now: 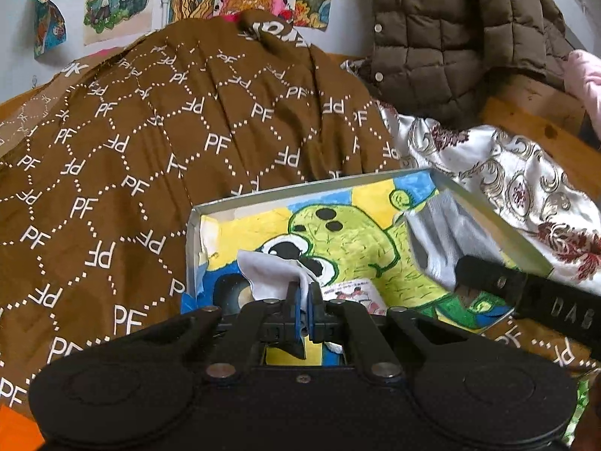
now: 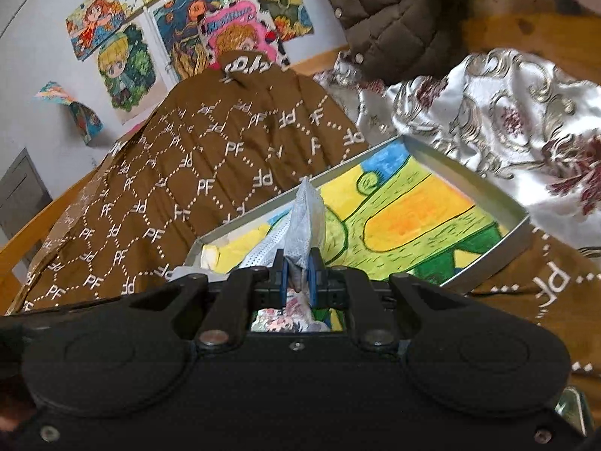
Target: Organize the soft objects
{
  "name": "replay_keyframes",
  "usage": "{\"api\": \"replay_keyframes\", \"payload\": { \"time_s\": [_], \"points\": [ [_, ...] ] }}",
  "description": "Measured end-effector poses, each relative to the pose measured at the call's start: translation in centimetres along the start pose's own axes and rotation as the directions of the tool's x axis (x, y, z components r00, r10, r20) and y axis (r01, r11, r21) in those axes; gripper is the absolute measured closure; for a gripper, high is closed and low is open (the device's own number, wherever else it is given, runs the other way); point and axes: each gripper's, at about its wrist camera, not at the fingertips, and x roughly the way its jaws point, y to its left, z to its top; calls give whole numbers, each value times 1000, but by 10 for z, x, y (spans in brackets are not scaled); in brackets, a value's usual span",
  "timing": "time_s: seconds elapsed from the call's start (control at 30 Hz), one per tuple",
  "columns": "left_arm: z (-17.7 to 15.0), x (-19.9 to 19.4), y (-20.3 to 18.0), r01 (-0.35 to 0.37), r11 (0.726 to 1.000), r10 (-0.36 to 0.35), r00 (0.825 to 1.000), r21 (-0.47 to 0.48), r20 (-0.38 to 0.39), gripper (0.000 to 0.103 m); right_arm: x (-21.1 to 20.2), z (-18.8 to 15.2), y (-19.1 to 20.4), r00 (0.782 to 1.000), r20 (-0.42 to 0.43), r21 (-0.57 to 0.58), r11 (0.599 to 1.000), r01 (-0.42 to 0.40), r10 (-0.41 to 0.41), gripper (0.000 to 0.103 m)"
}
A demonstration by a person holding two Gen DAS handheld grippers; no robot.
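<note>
Left gripper is clamping down on a white cloth: blue pads nearly together, with a thin fold of fabric pinched between them. The cloth is bunching up just ahead of the fingertips and to their left, sitting over the shallow box with the painted yellow-green cartoon lining its floor.

Right gripper is also squeezing tight, on a pale grey mesh-textured cloth. The fabric is standing up in a peak straight ahead of its jaws, and more of it is trailing down to the left, toward the box's near-left corner. Cannot tell whether this is the same piece the left one is holding.

In the left wrist view, the right gripper's black finger is reaching in from the right over the box's right wall, with grey-white cloth hanging just beyond it.

The box is lying directly ahead of and below both grippers, on a brown bedspread printed with "PF". Beyond the box to the right, a silvery floral fabric is lying crumpled; further back, a brown quilted jacket. Cartoon posters are hanging on the wall behind, upper left.
</note>
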Motion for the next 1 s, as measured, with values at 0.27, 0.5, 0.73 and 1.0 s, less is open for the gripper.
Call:
{"api": "replay_keyframes", "payload": {
  "time_s": [0.27,0.5,0.73,1.0],
  "points": [
    [-7,8,4,-4,1000,3,999,-21,-46,91,8,-2,-5,998,-50,19,999,32,-31,92],
    [-7,-1,4,10,1000,-10,1000,-21,-22,69,7,-1,-11,998,-56,35,999,27,-25,73],
    [-9,-13,10,-8,998,9,1000,-61,13,50,-4,1,-17,999,-37,55,998,24,-22,57],
    [-4,-50,27,-35,989,48,995,-145,91,34,-36,9,-10,999,13,51,998,34,-35,35]
  ]
}}
